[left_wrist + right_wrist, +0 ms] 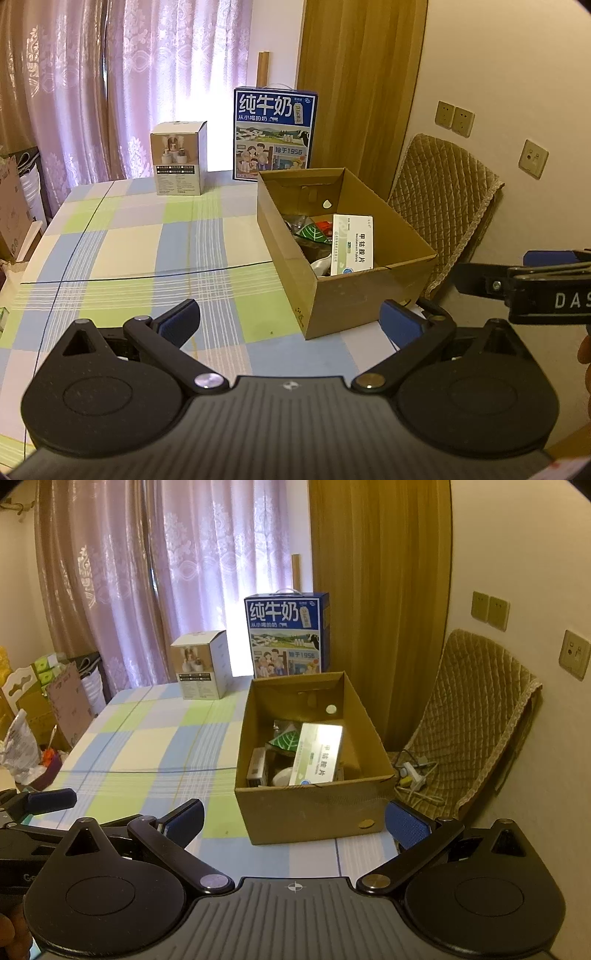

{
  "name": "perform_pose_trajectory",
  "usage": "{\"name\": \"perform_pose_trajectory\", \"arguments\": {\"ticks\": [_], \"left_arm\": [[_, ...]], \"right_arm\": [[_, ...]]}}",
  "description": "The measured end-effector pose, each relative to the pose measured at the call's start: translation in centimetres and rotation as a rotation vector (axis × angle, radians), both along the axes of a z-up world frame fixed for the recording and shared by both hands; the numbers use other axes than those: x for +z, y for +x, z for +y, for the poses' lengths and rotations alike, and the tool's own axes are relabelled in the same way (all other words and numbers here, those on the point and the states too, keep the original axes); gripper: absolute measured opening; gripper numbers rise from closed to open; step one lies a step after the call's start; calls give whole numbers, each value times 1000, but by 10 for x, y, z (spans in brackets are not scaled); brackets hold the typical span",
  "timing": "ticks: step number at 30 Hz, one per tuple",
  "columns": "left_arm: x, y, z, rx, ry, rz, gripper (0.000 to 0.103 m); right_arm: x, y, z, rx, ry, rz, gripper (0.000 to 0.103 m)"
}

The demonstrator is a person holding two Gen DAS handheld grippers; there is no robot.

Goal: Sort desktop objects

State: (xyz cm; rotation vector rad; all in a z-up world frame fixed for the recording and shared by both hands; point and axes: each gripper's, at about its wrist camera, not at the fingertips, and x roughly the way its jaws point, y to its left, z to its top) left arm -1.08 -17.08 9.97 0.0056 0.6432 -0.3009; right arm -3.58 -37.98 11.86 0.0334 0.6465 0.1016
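An open cardboard box [354,295] [314,808] stands on the checked tablecloth [140,251] [147,746] near its right edge. Inside lie a white-green medicine box [352,243] [319,755], a green leaf packet [312,233] [286,741] and other small items. My left gripper [290,323] is open and empty, just before the box's near left corner. My right gripper [293,821] is open and empty, in front of the box's near wall. The right gripper shows at the right edge of the left wrist view [546,284]; the left gripper shows at the left edge of the right wrist view [40,803].
A blue milk carton case [275,134] [286,635] and a small white product box [179,158] [203,670] stand at the table's far edge before the curtains. A padded chair [443,206] [476,716] stands right of the table. Clutter and cartons [33,720] stand to the left.
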Motion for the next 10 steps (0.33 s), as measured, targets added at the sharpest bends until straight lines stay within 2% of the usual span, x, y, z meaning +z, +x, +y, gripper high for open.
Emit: {"name": "perform_pose_trajectory", "arguments": {"ticks": [10], "left_arm": [[-8, 2, 2, 6, 14, 9, 102]], "right_arm": [[-5, 3, 0, -5, 0, 13, 101]]}}
